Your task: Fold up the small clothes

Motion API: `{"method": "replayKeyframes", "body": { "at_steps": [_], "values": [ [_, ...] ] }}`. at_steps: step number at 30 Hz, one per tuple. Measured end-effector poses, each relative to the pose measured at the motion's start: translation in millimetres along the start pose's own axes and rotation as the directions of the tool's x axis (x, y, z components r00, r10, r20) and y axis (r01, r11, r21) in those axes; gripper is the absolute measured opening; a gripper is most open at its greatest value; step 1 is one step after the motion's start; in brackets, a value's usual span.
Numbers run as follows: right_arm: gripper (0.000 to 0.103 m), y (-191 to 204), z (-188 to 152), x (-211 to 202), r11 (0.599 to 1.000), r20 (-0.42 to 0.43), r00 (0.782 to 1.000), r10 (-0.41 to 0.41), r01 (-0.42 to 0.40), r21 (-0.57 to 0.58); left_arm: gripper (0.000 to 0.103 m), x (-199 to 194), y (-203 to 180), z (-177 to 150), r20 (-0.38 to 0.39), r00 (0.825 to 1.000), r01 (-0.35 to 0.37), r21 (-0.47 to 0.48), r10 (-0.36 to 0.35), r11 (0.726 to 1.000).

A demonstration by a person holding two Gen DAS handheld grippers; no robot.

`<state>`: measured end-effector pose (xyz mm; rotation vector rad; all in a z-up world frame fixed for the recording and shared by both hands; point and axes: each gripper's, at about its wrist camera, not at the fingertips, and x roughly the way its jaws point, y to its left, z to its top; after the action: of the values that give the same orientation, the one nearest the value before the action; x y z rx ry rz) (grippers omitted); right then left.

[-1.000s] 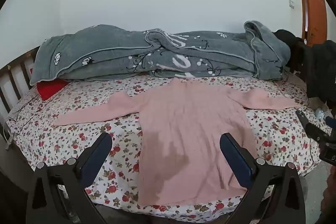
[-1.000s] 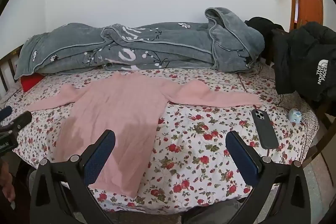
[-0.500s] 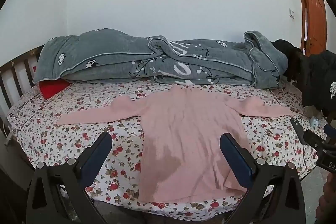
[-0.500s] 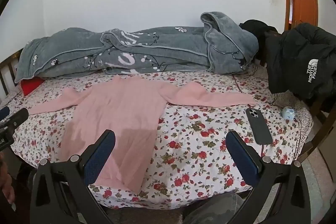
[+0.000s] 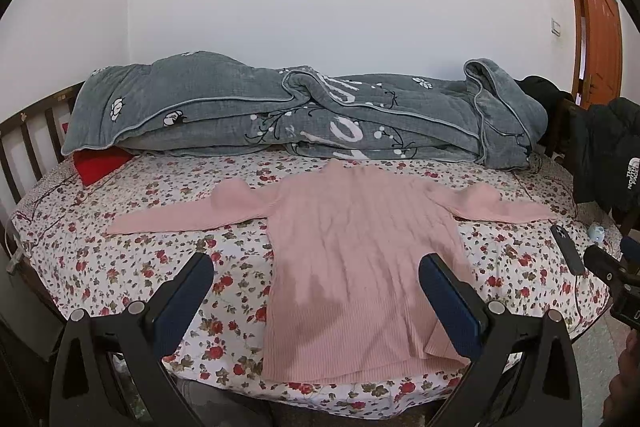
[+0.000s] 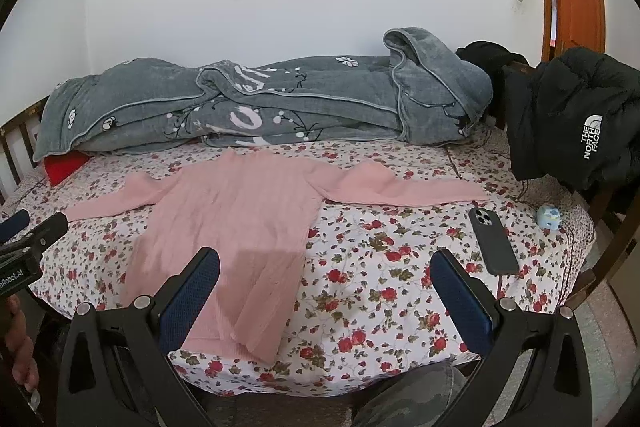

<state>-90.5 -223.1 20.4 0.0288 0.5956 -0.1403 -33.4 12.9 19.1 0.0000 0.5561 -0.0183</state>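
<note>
A pink ribbed long-sleeved sweater point(image 5: 360, 259) point(image 6: 236, 227) lies flat on the floral bedsheet point(image 5: 140, 259) point(image 6: 380, 267), both sleeves spread out sideways and its hem near the bed's front edge. My left gripper point(image 5: 316, 279) hovers open above the hem, holding nothing. Right of the sweater's body, my right gripper point(image 6: 326, 275) is open over the sheet, also with nothing in it. In each view the other gripper shows at the frame's side, the right gripper point(image 5: 608, 267) and the left gripper point(image 6: 32, 231).
A rolled grey quilt point(image 5: 300, 115) point(image 6: 260, 103) lies along the wall. A dark phone point(image 6: 494, 241) and a small blue object point(image 6: 548, 217) rest on the sheet at right. A black jacket point(image 6: 576, 123) hangs right of the bed. A red pillow point(image 5: 100, 163) sits at left.
Both grippers have drawn back and risen from the bed, so the sweater looks smaller and further off. Both stay open. The sweater has not moved.
</note>
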Motion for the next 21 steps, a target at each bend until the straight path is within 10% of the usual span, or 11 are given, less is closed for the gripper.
{"method": "replayKeyframes", "body": {
  "at_steps": [21],
  "values": [
    [0.103, -4.3, -3.5, -4.7, 1.0, 0.004, 1.0, 0.015, -0.015, 0.022, 0.103, -6.6, -7.1, -1.5, 0.008, 1.0, 0.013, 0.012, -0.013, 1.0]
  ]
}}
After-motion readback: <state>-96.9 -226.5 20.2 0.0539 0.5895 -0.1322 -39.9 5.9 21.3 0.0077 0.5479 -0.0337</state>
